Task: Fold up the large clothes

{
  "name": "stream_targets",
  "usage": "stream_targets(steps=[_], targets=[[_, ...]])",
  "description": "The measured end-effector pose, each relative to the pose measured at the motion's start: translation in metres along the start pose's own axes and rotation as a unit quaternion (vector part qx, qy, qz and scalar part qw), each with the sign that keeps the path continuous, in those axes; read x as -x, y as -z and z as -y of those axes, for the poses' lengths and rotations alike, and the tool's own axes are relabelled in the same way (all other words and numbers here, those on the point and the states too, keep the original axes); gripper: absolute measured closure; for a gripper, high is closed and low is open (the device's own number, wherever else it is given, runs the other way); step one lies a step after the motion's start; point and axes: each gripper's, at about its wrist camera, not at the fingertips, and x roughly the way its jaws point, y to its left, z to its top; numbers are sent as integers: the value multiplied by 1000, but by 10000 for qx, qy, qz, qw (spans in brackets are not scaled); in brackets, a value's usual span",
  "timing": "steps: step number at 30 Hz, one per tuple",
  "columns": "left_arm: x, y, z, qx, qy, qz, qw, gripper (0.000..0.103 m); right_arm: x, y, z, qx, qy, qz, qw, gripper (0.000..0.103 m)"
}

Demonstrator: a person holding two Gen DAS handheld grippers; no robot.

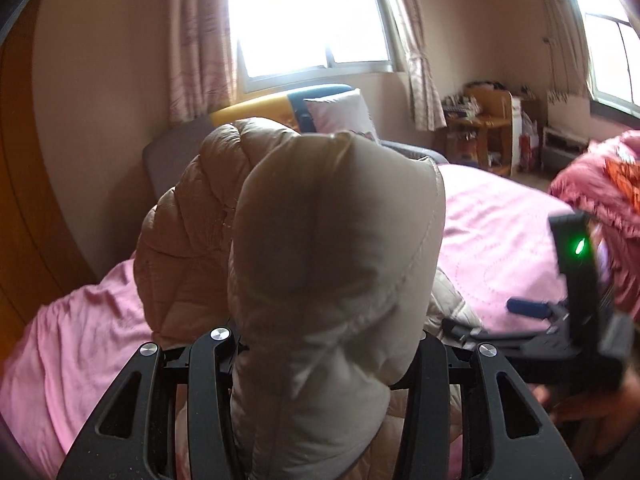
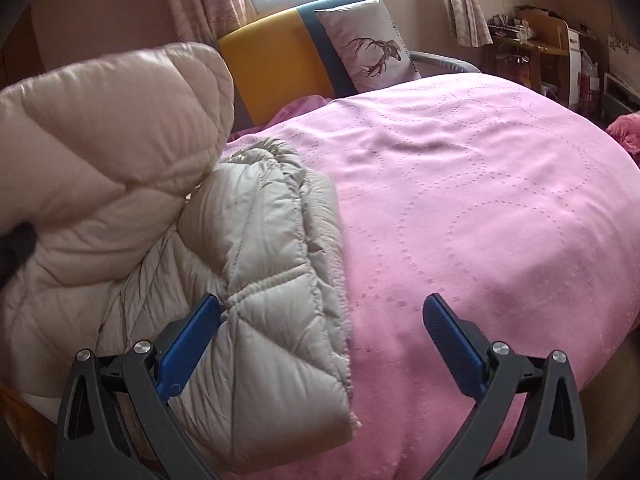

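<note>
Task looked approx. halfway, judging by how things lay: the beige puffer jacket [image 2: 256, 264] sat on the pink bedspread [image 2: 480, 200] at the bed's left side, w/ one quilted panel already doubled over and lying fairly flat near the front edge, its ribbed hem running along the spread. The rest was not down yet; a big padded section [image 1: 336, 264] was lifted off the bed and bulged up in front of the left cam, filling the centre from 6 o'clock up to 12. Prob. one more fold plus some smoothing left, but the far side of the jacket was hidden, so can't be sure. Left gripper [image 1: 320, 364]: fingers part-open and closed around that raised bundle, fabric packed tight btwn them; pads themselves hidden by the cloth. Right gripper [image 2: 320, 332]: fingers spread wide, holding nothing. Its left blue pad [image 2: 188, 344] at 8 o'clock was touching or just beside the folded panel's edge, can't tell which; the right pad [image 2: 452, 344] at 4 o'clock hung over bare bedspread. Deer pillow [image 2: 364, 48] stood at 12 o'clock by the headboard, well apart from the jacket.
</note>
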Motion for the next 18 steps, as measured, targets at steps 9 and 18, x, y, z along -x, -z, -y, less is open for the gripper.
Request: stream_targets(steps=[9, 18], targets=[[-27, 32, 54, -1171, 27, -57, 9931, 41, 55, -32, 44, -841, -49, 502, 9952, 2], [-30, 59, 67, -1757, 630, -15, 9824, 8, 52, -85, -37, 482, -1037, 308, 9930, 2]])
